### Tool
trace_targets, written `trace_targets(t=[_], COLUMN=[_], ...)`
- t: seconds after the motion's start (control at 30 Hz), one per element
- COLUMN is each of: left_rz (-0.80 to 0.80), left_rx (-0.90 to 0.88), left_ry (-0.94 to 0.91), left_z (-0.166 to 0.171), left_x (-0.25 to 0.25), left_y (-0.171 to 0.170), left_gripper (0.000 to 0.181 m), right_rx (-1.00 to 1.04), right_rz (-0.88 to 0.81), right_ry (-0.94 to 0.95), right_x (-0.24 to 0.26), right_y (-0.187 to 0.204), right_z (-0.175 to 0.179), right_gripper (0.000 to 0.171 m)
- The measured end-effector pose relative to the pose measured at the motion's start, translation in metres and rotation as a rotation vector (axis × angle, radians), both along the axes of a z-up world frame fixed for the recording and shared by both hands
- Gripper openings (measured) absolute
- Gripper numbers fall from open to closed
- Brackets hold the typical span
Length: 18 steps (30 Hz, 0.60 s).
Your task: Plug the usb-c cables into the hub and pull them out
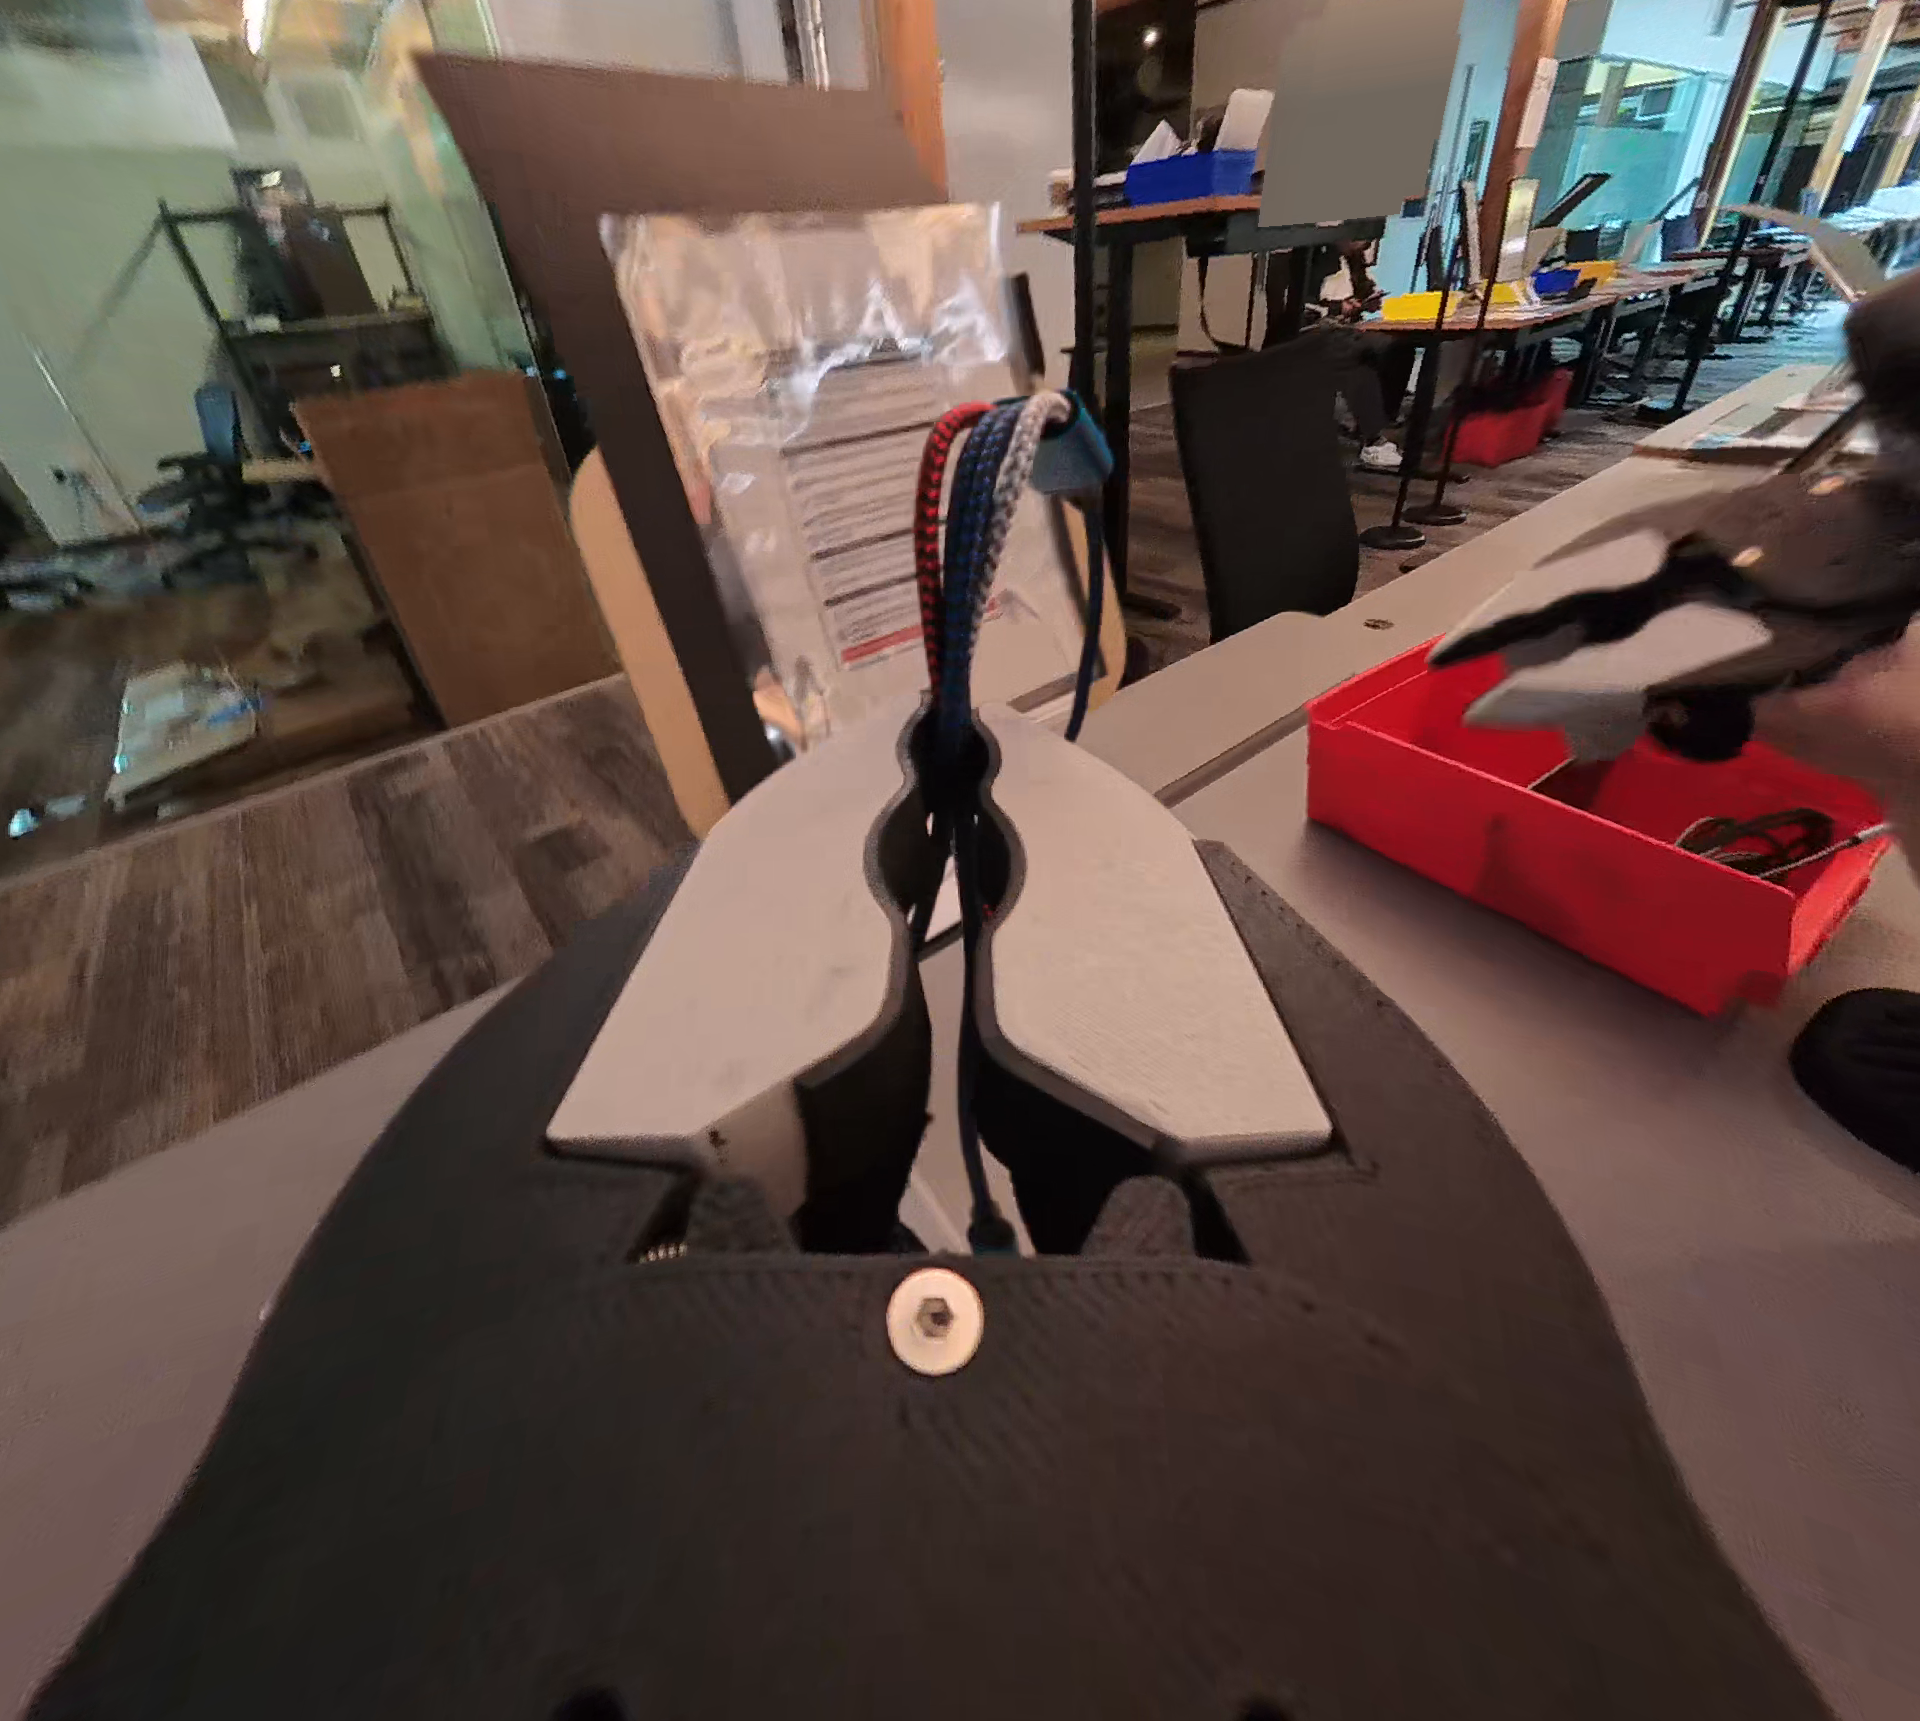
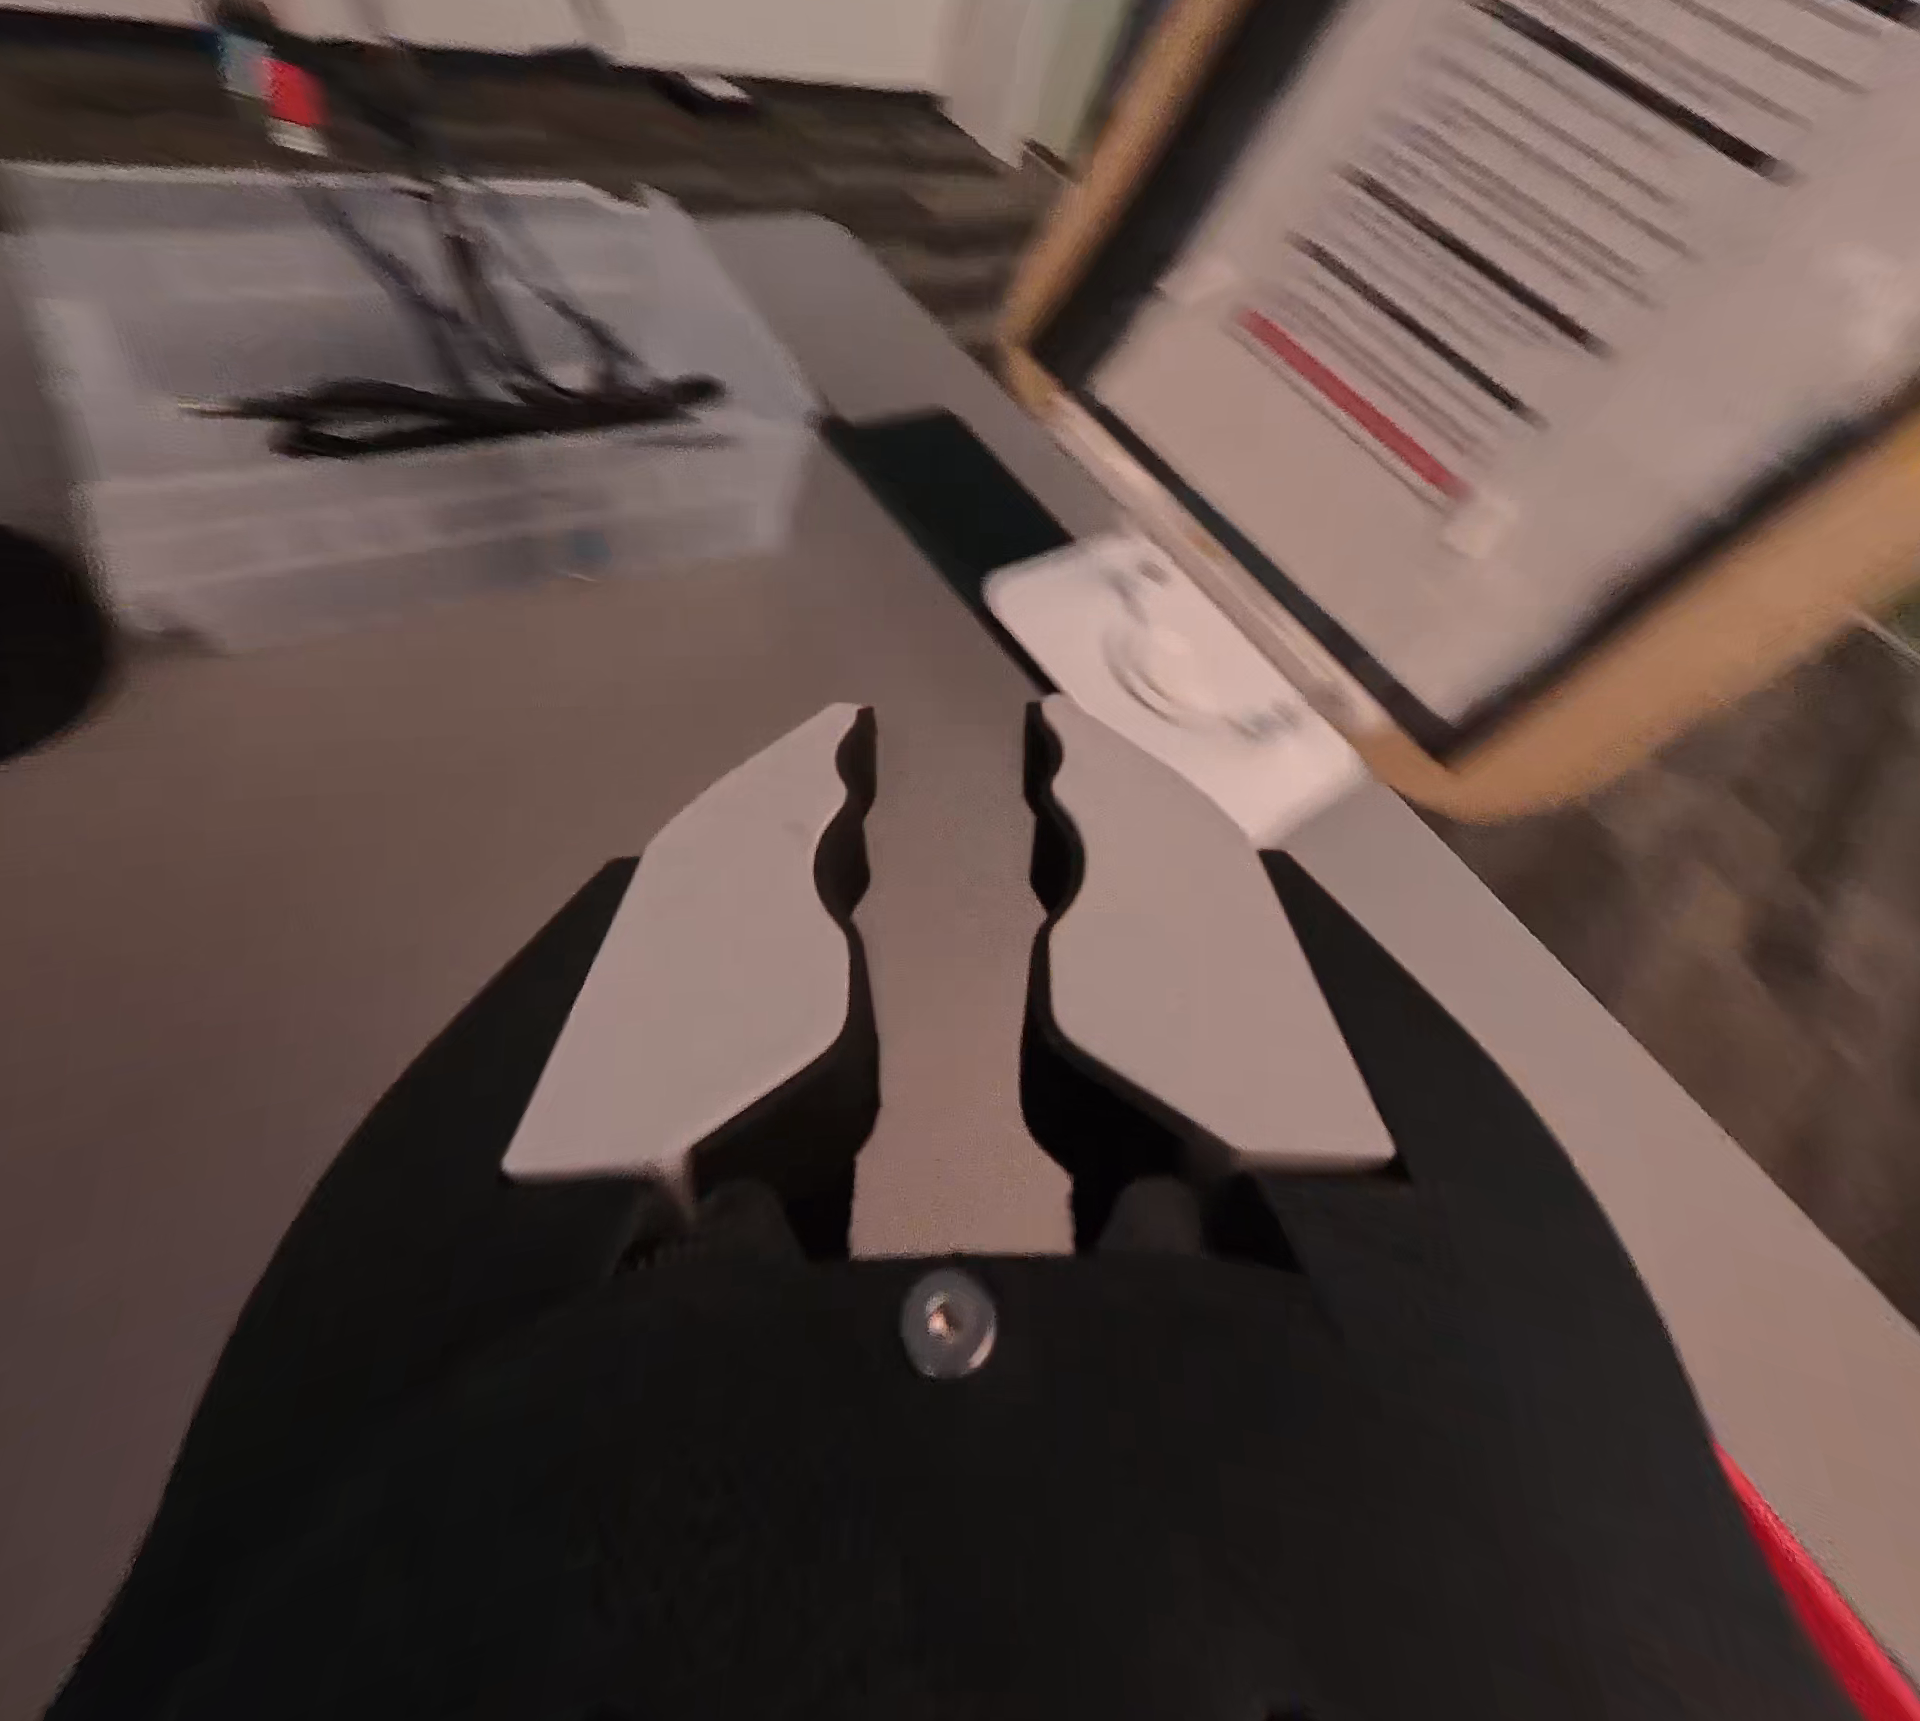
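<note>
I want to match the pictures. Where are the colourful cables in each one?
Left wrist view: colourful cables in the middle, pinched by the left gripper.
Right wrist view: not in it.
Shared landmark: the printed sheet with a red bar.

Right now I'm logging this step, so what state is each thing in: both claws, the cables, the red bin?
Left claw: shut on the braided cables.
Braided cables: bunched together, looped upward out of the claw, lifted off the table.
Right claw: open, empty, above the grey table.
Red bin: open-topped, dark wires inside.
</note>
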<state>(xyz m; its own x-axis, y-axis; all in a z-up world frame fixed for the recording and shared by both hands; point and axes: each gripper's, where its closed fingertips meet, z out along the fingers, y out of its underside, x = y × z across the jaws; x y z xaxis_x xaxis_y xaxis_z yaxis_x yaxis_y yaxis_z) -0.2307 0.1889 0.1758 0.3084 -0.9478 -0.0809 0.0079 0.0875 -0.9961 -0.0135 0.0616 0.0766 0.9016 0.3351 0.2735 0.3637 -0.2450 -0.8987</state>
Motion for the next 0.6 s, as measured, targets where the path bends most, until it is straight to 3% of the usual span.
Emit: trace_targets(t=[0.17,0.27,0.4,0.6], left_rz=[0.015,0.061,-0.018,-0.11], left_rx=[0.148,0.244,0.257,0.245], left_ry=[-0.003,0.025,0.04,0.096], left_z=[0.024,0.032,0.032,0.013], left_x=[0.004,0.005,0.018,0.052], left_y=[-0.05,-0.075,-0.115,-0.152], left_gripper=[0.001,0.002,0.002,0.001], right_rx=[0.055,0.143,0.242,0.145], right_rz=[0.391,0.488,0.486,0.595], right_ry=[0.139,0.275,0.387,0.478], right_x=[-0.137,-0.185,-0.207,-0.228], right_y=[0.019,0.019,0.027,0.019], right_z=[-0.03,-0.028,-0.016,-0.021], right_gripper=[0.052,0.058,0.063,0.062])
